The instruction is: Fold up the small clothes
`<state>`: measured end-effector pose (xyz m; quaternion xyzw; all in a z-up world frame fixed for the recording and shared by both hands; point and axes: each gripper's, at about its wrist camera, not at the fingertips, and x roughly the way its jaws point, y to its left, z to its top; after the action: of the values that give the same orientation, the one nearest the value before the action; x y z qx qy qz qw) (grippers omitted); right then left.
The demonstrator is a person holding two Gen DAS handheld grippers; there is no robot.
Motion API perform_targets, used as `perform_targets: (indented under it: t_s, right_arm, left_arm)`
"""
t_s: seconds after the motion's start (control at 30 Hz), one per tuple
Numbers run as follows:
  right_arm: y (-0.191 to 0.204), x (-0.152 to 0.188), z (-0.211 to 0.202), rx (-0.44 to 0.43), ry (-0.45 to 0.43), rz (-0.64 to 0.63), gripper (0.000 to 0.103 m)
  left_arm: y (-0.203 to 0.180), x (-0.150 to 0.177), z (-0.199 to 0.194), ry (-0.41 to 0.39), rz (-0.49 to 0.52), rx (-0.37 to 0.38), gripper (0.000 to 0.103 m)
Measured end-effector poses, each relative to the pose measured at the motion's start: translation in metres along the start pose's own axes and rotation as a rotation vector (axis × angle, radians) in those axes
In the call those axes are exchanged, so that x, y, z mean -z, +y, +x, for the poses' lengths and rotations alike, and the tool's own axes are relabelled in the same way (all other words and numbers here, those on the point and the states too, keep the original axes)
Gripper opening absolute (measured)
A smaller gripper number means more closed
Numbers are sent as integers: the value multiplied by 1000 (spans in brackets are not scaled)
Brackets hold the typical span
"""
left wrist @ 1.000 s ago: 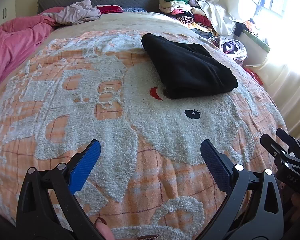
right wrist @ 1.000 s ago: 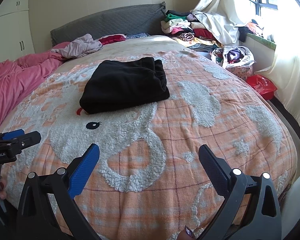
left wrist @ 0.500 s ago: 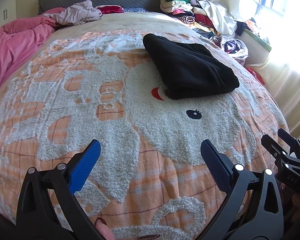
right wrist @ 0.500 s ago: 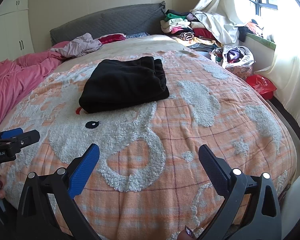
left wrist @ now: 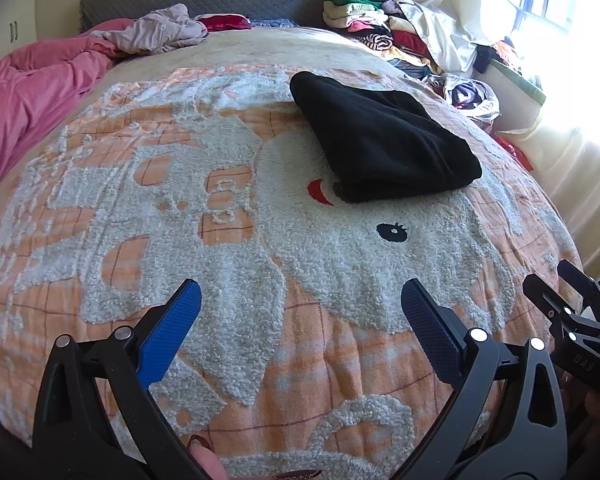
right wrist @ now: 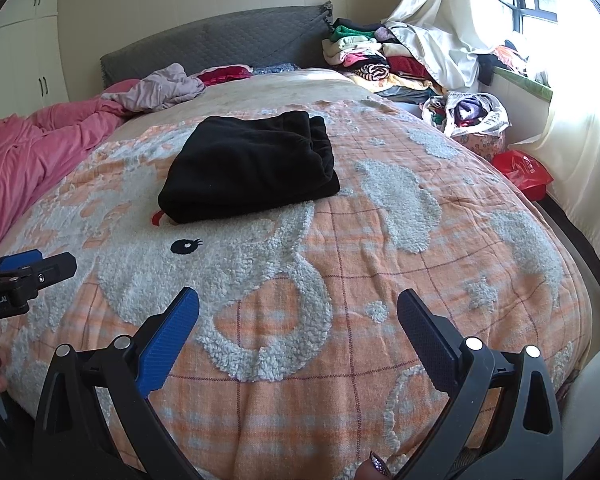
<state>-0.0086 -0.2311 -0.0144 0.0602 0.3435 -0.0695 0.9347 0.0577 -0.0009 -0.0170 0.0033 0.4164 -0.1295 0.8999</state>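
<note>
Through the left wrist view, our left gripper (left wrist: 300, 320) hangs over the orange blanket (left wrist: 228, 220) with fingers spread apart and empty; the folded black garment (left wrist: 384, 144) lies well ahead, slightly right. Through the right wrist view, our right gripper (right wrist: 298, 320) is likewise spread and empty, the garment (right wrist: 252, 168) ahead, slightly left.

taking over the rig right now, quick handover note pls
Left gripper: open, empty, held low over the near part of the bed.
Right gripper: open, empty, beside it.
Black garment: folded, lying on the orange blanket, out ahead of both grippers, touched by neither.
Done: this fold looks finished.
Left: probably fetch the next piece; loose clothes lie near the headboard.
</note>
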Motion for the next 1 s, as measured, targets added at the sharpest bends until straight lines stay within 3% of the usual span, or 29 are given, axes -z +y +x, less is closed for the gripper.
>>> perform_targets:
  t_s: [0.8, 1.0]
  right_arm:
    - [-3, 2, 3, 8, 14, -6, 99]
    - [-13, 4, 1, 8, 17, 0, 99]
  left_arm:
    - [2, -2, -1, -2, 18, -45, 94]
    - [14, -5, -2, -6, -28, -28, 94]
